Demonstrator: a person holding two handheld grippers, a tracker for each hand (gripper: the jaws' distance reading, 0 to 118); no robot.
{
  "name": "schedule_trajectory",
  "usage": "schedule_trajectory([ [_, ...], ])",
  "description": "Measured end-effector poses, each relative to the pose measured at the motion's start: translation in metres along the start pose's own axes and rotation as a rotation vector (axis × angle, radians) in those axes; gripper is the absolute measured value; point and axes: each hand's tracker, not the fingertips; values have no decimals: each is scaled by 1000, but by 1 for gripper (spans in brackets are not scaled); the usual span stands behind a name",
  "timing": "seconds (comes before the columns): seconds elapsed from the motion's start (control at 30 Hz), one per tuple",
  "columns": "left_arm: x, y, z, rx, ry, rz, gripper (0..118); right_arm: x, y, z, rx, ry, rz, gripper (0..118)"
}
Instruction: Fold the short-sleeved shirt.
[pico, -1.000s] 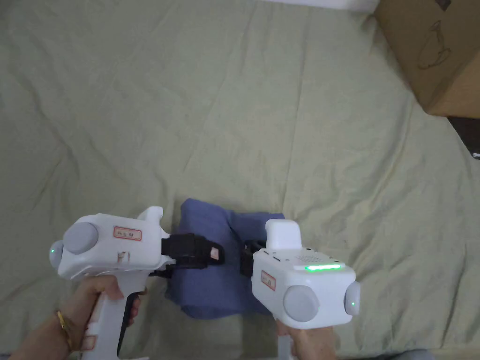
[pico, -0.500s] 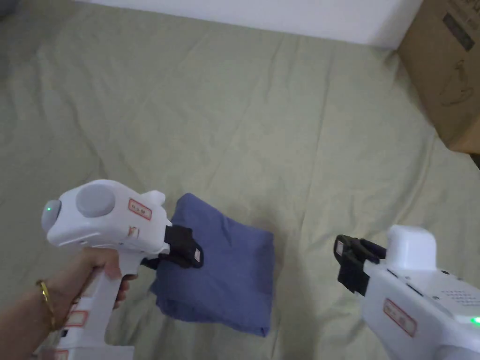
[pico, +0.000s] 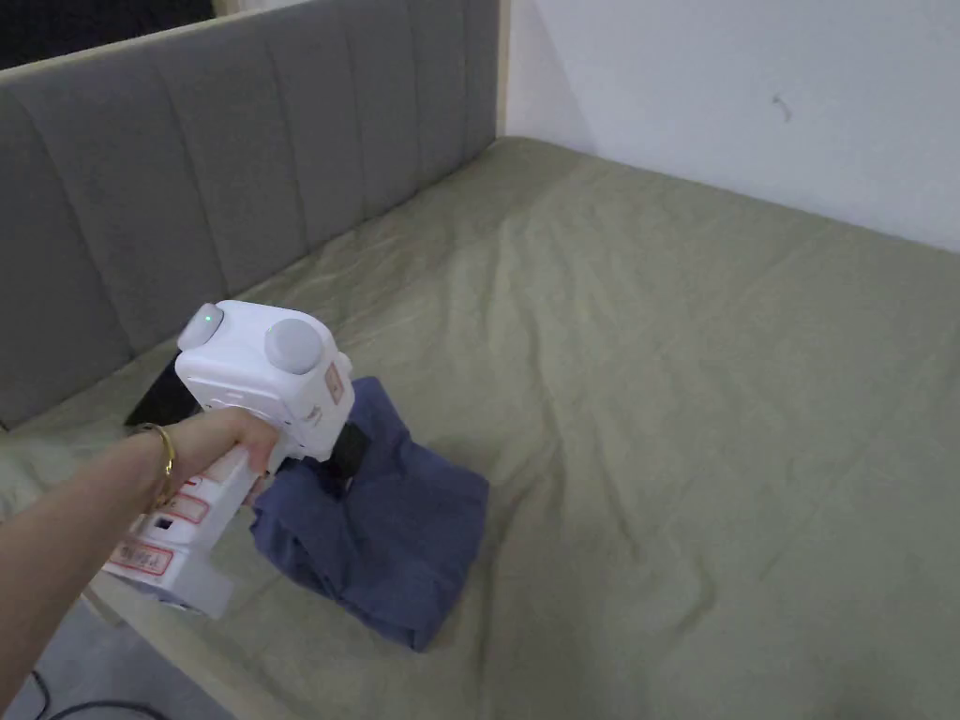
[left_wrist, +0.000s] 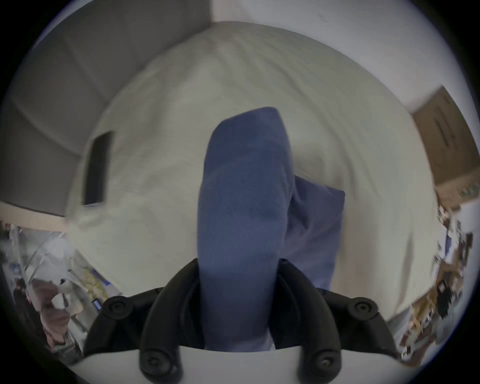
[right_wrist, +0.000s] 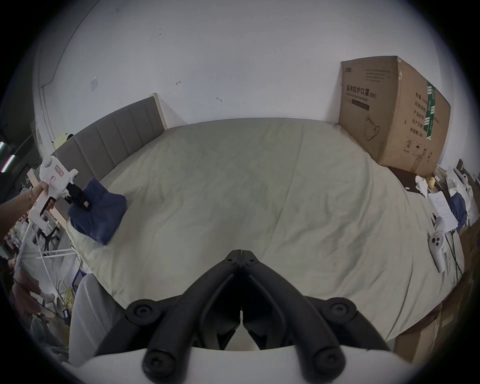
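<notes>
The blue short-sleeved shirt (pico: 394, 534) is a folded bundle near the bed's left edge, close to the headboard. My left gripper (pico: 342, 450) is shut on its upper edge and holds that side raised, so the bundle slopes down onto the sheet. In the left gripper view a thick fold of the shirt (left_wrist: 244, 207) runs up between the black jaws. The right gripper view shows the shirt (right_wrist: 104, 218) and the left gripper (right_wrist: 78, 198) far off to the left. My right gripper (right_wrist: 241, 253) is shut with nothing in it, over the bed's near side.
The pale green sheet (pico: 675, 375) covers the bed. A grey padded headboard (pico: 187, 187) lines the left side, with a flat dark object (left_wrist: 97, 169) below it. A large cardboard box (right_wrist: 392, 114) stands at the far right corner. A white controller (right_wrist: 437, 246) lies at the right edge.
The head camera has swung left. My right gripper left the shirt, moved off to the right and out of the head view. The left gripper kept its grip and raised the shirt's edge.
</notes>
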Motion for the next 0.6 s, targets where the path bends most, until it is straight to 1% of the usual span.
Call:
schedule_trajectory([
  [0.07,-18,5,-2,39,116,13,60,-5,3,-4,-8,7,0,0],
  [0.1,-24,6,-4,62,192,15,74,-8,4,-5,-8,10,0,0],
  [0.13,-30,8,-5,83,268,19,83,-10,6,-6,-5,13,1,0],
  [0.17,-34,10,-5,100,322,40,87,-10,8,-7,-2,16,3,0],
  [0.2,-38,8,-1,136,350,86,87,-12,9,-7,1,17,6,0],
  [0.23,-41,6,4,201,324,153,87,-13,11,-6,7,19,9,0],
  [0.27,-41,3,10,244,320,191,87,-13,12,-6,10,20,11,0],
  [0.3,-40,-2,18,316,320,240,84,-12,13,-6,11,22,14,0],
  [0.37,-30,-13,37,472,307,284,76,-10,15,-3,15,20,23,0],
  [0.4,-21,-23,47,544,257,303,76,-8,17,0,20,17,26,0],
  [0.43,-11,-34,57,598,182,284,73,-5,19,5,39,10,23,0],
  [0.47,-1,-40,63,624,128,260,68,-3,20,9,57,6,17,0],
  [0.57,48,-65,86,731,89,142,25,6,27,25,116,-18,15,0],
  [0.6,63,-72,93,777,80,106,13,9,30,31,144,-31,17,0],
])
